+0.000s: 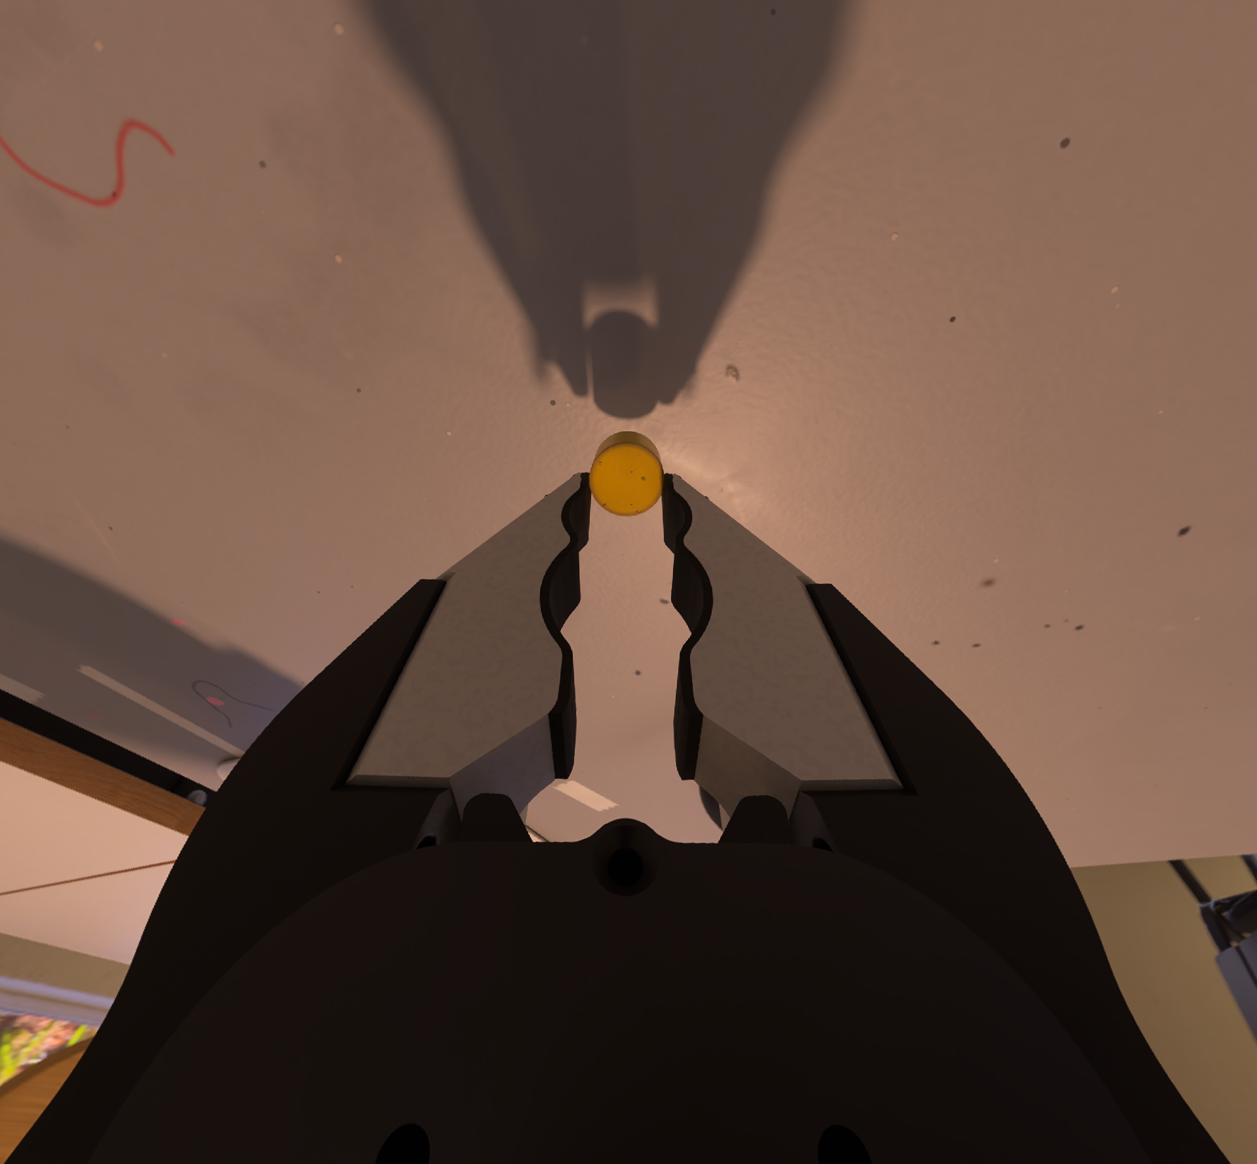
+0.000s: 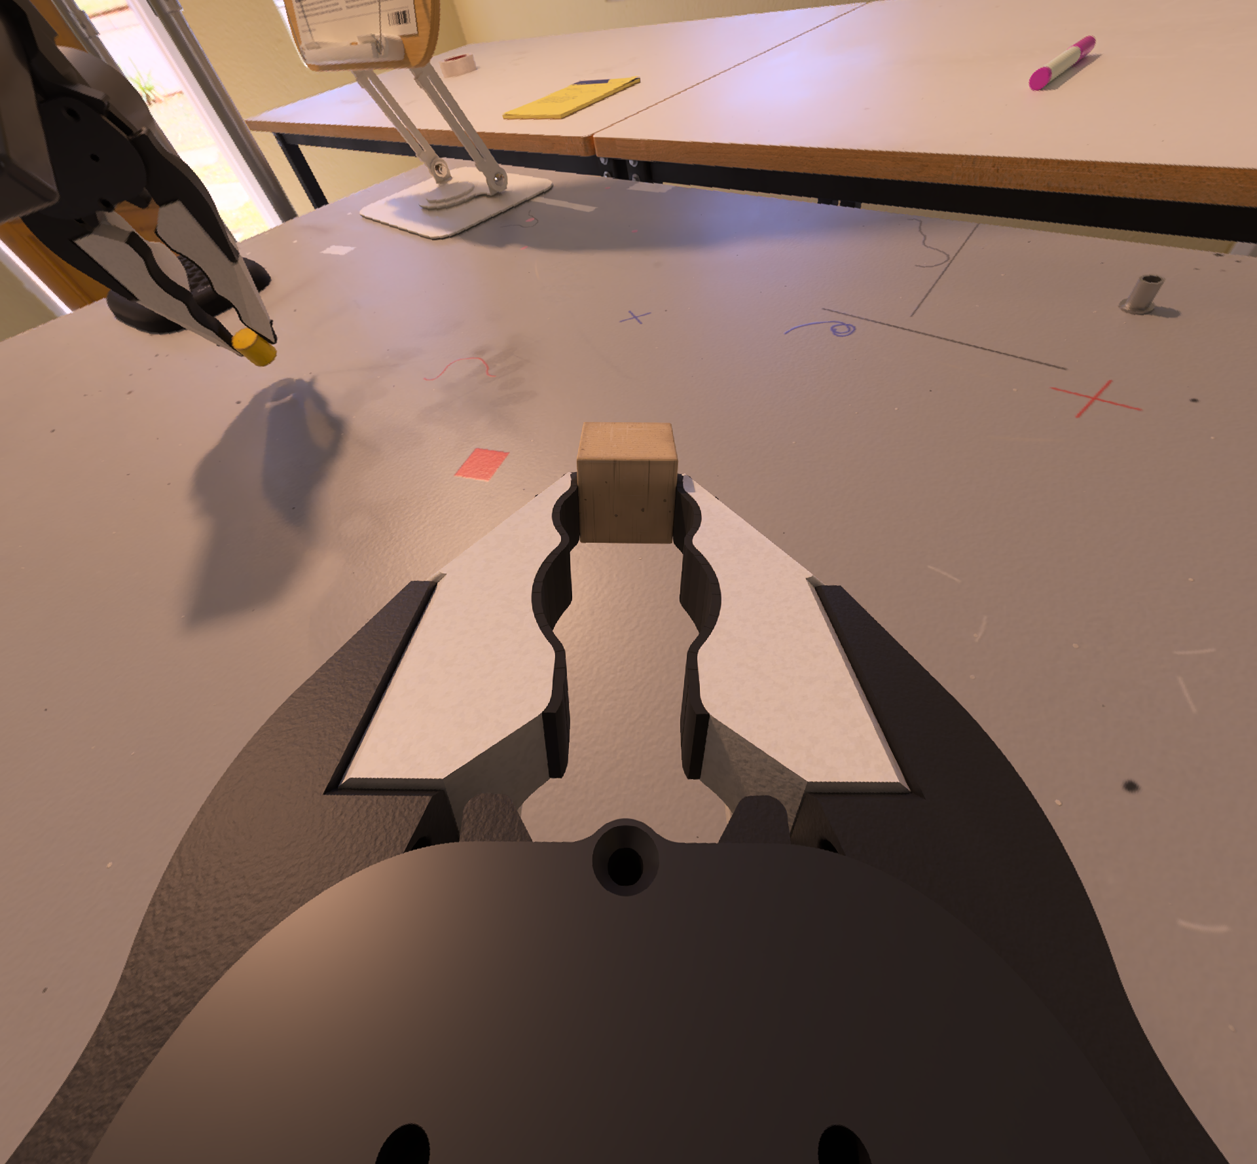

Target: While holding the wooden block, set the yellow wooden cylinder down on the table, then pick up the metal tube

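Note:
My left gripper [image 1: 625, 484] is shut on the yellow wooden cylinder [image 1: 625, 477] and points down at the table, holding it above the surface; its shadow lies just beyond. In the right wrist view the same gripper [image 2: 253, 342] shows at the far left with the cylinder [image 2: 255, 347] at its tips, above the table. My right gripper [image 2: 626, 485] is shut on the wooden block [image 2: 626, 484], a pale cube held above the table. The metal tube [image 2: 1144, 295] stands upright on the table at the far right, apart from both grippers.
The grey table [image 2: 816, 485] bears pen marks, a red cross [image 2: 1095, 398] and a pink patch [image 2: 481, 463]. A white stand with a board [image 2: 456, 193] stands at the back left. A farther table holds a yellow pad [image 2: 571, 97], a tape roll [image 2: 457, 63] and a pink marker [image 2: 1062, 63].

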Tool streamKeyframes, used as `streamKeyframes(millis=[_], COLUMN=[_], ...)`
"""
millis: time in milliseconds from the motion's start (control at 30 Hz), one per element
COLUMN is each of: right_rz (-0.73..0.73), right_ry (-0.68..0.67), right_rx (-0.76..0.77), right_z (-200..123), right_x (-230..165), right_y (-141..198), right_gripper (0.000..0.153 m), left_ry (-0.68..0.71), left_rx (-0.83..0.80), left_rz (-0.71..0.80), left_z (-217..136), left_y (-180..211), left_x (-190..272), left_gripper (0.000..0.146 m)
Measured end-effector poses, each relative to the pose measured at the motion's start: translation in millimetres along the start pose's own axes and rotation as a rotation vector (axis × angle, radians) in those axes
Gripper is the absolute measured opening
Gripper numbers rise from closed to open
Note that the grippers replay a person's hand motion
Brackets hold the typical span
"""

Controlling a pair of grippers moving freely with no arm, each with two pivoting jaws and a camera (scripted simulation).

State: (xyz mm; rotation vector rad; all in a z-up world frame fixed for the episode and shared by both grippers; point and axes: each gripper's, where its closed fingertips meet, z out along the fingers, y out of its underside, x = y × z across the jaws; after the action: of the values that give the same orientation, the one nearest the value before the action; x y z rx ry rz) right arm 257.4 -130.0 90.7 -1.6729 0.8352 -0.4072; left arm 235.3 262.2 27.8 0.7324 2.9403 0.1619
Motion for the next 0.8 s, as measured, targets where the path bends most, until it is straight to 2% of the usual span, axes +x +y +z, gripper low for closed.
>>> streamKeyframes(millis=[233, 800], right_rz=[0.007, -0.001], right_ry=[-0.014, -0.016], right_rx=[0.001, -0.008], right_z=[0, 1], right_x=[-1, -2], right_y=[0, 1], right_gripper=[0.026, 0.026], left_ry=[0.029, 0.049], left_rx=[-0.039, 0.007], left_rz=[0.061, -0.024], left_z=[12, 14], left_y=[0, -5], left_x=[3, 9], left_gripper=[0.021, 0.021])
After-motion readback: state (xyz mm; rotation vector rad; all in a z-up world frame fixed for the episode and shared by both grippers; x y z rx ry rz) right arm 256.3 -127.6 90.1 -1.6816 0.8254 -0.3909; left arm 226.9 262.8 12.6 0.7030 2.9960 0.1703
